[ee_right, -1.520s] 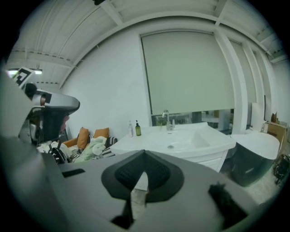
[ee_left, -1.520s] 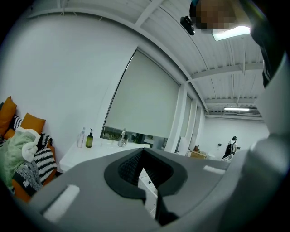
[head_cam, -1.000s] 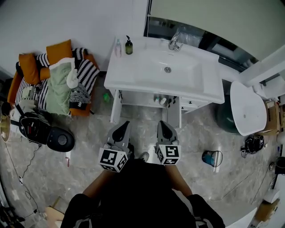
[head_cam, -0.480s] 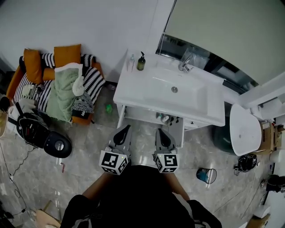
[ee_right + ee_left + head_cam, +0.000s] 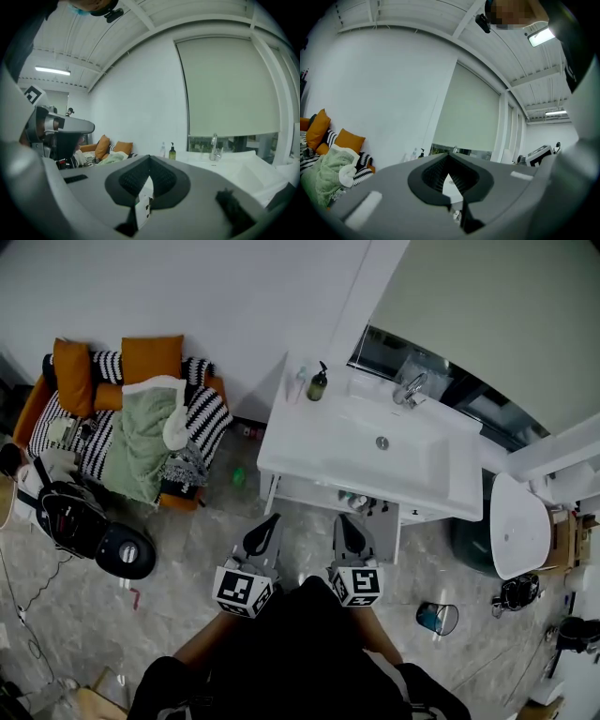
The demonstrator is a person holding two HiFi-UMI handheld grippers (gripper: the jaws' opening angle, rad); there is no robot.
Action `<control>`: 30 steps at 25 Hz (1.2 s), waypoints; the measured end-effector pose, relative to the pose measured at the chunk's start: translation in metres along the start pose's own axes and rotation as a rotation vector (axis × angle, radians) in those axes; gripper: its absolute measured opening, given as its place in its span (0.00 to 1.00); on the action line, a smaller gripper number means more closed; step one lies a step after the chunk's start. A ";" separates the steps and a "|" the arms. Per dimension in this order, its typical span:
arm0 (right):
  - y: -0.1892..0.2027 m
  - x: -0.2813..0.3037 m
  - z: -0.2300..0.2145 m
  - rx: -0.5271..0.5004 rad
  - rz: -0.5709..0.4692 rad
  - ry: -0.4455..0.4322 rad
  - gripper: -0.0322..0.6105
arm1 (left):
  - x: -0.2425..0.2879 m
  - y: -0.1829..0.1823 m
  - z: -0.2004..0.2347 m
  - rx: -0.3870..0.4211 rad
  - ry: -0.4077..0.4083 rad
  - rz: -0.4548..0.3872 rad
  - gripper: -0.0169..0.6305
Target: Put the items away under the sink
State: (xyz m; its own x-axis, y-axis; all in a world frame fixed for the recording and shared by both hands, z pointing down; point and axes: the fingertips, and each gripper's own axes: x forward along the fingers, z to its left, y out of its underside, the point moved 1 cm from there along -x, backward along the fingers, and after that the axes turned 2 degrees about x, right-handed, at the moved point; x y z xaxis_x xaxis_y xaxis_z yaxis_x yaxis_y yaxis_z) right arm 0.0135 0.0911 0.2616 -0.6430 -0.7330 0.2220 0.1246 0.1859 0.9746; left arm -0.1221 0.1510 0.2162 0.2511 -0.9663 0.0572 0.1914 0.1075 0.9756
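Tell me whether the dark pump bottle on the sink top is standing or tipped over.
Standing. In the head view the pump bottle sits on its base at the sink top's back left corner, with its pump head uppermost.

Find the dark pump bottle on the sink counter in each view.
Head view: pump bottle at the sink's back left corner.
Left gripper view: bottle, tiny, left of centre.
Right gripper view: bottle near the centre.
Shared landmark: faucet, right of it in every view.

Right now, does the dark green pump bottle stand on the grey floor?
No, the dark green pump bottle stands upright on the white washbasin top.
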 end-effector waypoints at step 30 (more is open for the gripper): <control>-0.027 0.158 -0.005 -0.004 -0.005 -0.088 0.07 | 0.054 -0.037 0.096 -0.012 -0.129 -0.065 0.03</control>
State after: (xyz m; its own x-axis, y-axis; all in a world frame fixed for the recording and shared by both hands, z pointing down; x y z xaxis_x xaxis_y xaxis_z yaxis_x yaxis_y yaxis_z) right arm -0.0874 -0.0333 0.2703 -0.7075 -0.6737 0.2136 0.1237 0.1795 0.9759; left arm -0.2064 0.0721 0.2036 0.1138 -0.9933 0.0216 0.2150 0.0458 0.9755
